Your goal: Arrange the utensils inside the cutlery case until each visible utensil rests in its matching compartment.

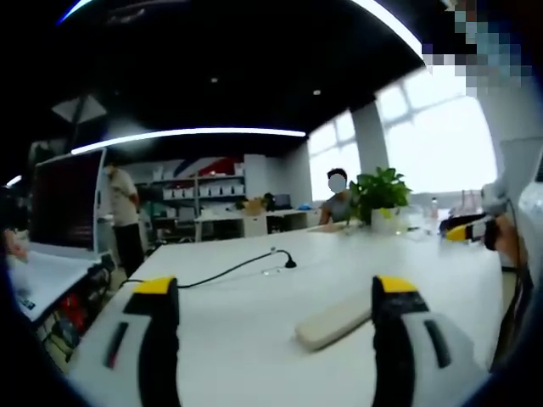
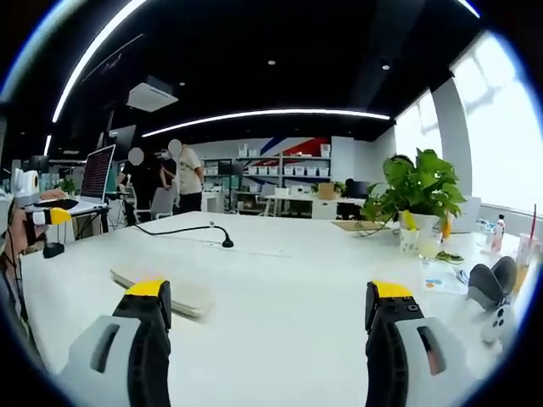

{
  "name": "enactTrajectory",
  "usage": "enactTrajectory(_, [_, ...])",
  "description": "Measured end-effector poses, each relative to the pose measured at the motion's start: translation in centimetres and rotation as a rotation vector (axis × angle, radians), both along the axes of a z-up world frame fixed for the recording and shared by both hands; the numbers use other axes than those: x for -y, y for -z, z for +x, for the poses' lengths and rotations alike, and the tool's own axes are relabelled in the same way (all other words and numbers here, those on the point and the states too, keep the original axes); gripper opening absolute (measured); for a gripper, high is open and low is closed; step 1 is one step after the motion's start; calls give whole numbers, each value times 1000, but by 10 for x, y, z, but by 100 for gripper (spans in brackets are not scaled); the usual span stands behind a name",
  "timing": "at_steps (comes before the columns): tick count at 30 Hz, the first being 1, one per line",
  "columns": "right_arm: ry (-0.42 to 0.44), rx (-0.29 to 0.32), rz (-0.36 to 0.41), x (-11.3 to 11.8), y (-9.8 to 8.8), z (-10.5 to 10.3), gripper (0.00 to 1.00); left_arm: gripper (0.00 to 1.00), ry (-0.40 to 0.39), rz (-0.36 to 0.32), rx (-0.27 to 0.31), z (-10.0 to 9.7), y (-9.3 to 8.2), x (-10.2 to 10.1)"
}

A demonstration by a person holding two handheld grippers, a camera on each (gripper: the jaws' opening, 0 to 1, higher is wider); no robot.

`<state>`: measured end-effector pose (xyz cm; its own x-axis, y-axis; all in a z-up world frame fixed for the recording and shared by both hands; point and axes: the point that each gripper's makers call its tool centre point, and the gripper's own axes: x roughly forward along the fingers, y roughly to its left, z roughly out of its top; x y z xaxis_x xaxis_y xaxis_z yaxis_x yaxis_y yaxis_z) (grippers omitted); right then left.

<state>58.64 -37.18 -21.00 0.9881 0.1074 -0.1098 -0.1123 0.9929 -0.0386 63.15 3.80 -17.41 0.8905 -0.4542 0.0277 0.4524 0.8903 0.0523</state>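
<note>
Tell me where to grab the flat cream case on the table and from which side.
Judging from the pictures, grip the closed cutlery case across its narrow width, near the middle of its length. It lies flat and long on the white table, so come down from above with the open left gripper, jaws straddling the long edges.

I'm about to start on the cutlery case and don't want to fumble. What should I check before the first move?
1. Left gripper open and holding nothing: ok.
2. Right gripper open and holding nothing: ok.
3. Case in view on the table: ok.
4. Case open: cannot tell; it looks flat and shut.
5. Utensils located: cannot tell.
6. Cable lying apart from the case: ok.
</note>
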Motion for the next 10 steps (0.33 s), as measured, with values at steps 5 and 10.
enactTrajectory(5, [1, -2, -6, 2, 0, -1, 99, 100, -9, -4, 2, 0, -2, -4])
enactTrajectory(10, [4, 5, -2, 3, 1, -1, 99, 100, -14, 3, -3, -1, 0, -6])
